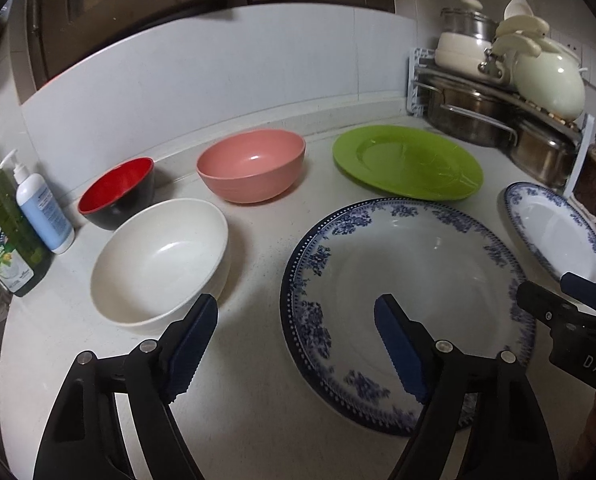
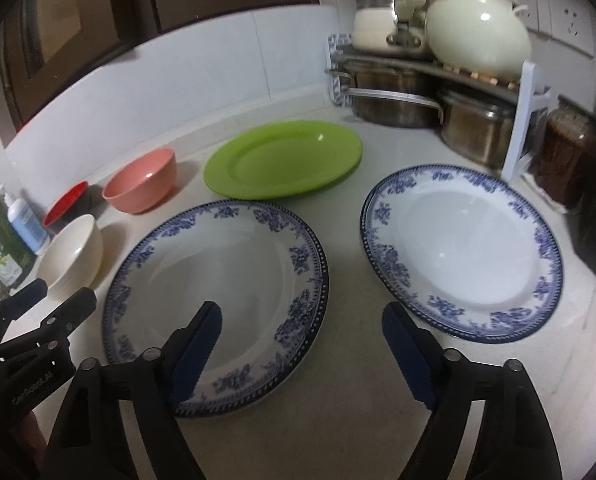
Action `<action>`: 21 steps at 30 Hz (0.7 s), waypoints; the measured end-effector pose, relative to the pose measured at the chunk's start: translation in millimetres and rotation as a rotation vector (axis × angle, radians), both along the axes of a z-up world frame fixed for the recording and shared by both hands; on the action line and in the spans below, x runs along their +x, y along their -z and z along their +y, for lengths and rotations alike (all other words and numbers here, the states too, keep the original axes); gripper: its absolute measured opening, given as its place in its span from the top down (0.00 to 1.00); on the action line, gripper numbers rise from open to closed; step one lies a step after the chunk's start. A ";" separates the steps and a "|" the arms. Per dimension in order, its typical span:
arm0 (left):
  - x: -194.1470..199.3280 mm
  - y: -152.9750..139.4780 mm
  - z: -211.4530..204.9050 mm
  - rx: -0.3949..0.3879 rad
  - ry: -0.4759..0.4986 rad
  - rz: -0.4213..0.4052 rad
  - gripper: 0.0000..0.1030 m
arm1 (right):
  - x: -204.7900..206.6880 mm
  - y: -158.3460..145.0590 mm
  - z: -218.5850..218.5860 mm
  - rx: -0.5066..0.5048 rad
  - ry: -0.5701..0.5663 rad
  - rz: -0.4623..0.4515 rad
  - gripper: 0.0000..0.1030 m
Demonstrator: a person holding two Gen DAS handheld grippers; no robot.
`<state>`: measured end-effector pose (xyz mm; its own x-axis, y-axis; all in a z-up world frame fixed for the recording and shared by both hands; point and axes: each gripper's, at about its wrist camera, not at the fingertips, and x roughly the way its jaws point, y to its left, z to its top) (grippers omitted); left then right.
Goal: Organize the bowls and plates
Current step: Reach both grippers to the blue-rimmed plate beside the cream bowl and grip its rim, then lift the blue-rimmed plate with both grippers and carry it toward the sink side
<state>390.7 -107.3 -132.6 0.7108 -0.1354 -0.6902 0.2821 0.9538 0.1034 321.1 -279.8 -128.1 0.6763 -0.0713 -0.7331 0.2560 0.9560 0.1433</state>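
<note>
While both grippers hang above the near edge of the tabletop, neither touches a dish. Left gripper: fingers spread wide, nothing between them; its left finger sits over the gap beside the white bowl, its right finger over the near blue-patterned plate. Right gripper: fingers likewise released and empty; left finger over the near blue-patterned plate, right finger just short of the second blue-patterned plate.

Layout on tabletop, seen from the left wrist:
- red-and-black bowl at back left, just behind the white bowl.
- pink bowl at back centre, upright.
- green plate at back right, flat, its near rim close to the near blue-patterned plate.
- the two blue-patterned plates lie side by side, apart, both flat.

Periphery: green bottle and pump bottle at far left; corner rack with steel pots beneath and cream cookware on top; dark jar beside the rack.
</note>
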 end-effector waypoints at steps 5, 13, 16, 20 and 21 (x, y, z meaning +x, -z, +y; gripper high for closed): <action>16.0 11.0 -2.7 0.004 0.010 0.037 0.29 | 15.9 13.8 -3.5 0.005 0.000 0.029 0.27; 32.2 24.9 -9.3 0.006 0.029 0.098 0.40 | 35.5 29.1 -9.9 0.027 0.007 0.065 0.37; 37.0 29.3 -10.9 0.001 0.040 0.129 0.45 | 41.8 31.6 -11.0 0.023 0.004 0.074 0.40; 41.7 34.5 -13.9 -0.002 0.050 0.165 0.51 | 48.2 33.9 -13.6 0.020 0.004 0.082 0.46; 42.4 35.4 -13.8 -0.002 0.049 0.167 0.51 | 49.1 34.3 -14.1 0.020 0.004 0.084 0.47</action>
